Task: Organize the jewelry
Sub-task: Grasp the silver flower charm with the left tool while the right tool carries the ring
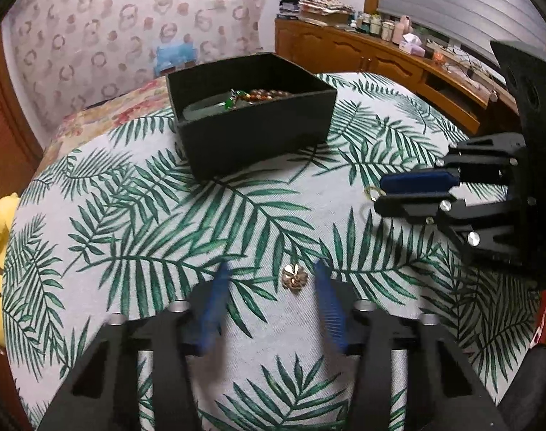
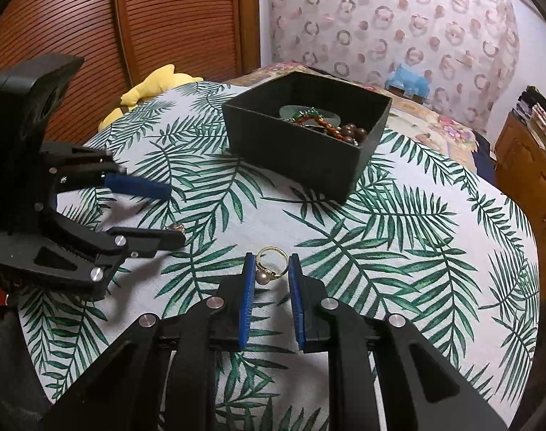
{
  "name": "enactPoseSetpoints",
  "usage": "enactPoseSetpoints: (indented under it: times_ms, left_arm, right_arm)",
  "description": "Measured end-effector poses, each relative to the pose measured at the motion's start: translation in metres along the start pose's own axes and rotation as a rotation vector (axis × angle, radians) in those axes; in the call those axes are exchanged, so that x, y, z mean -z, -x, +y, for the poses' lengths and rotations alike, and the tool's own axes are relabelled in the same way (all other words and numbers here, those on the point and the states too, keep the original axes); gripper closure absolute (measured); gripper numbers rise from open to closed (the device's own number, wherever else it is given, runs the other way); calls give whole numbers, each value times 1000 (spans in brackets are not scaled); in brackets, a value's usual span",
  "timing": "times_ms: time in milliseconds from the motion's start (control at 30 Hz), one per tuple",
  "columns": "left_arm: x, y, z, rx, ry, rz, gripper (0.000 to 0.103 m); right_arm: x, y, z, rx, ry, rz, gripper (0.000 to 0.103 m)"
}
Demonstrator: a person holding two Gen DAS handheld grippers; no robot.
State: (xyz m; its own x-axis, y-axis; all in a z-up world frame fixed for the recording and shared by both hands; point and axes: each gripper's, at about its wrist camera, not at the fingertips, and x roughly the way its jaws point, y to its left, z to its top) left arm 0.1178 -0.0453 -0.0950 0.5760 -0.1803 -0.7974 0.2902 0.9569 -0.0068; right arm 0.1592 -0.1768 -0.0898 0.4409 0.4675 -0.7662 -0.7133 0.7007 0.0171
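My right gripper [image 2: 272,264] pinches a gold ring [image 2: 269,262], seemingly held; my left gripper [image 1: 269,280] stands apart, straddling a flower brooch [image 1: 294,277] on the tablecloth [image 1: 165,215]; the black box [image 1: 251,136] lies ahead of both.

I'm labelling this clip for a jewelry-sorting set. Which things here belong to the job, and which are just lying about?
Job:
- gold ring, between the right gripper's pads
- flower brooch, between the left gripper's pads
- black box holding beads and a bangle

Lying about:
- yellow plush
- leaf tablecloth
- sideboard clutter
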Motion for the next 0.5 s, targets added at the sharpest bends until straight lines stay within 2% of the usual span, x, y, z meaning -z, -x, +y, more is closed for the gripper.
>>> enactPoseSetpoints:
  times_ms: [133,167,200,500]
  left_arm:
    - [2,1,-3,0,-12,-12,73]
    - [2,1,-3,1,-13,-13,77]
    - [2,2,-3,2,-16,-16,87]
    - [-6,7,5,26,17,-47,89]
  right_arm:
    - [1,-2,-3,0,-7,1,83]
    - [1,-2,-3,-1,-7,2,83]
    - [1,-2,-2,0,-6,3,83]
    - [-4,0,-11,-1,-22,-15,83]
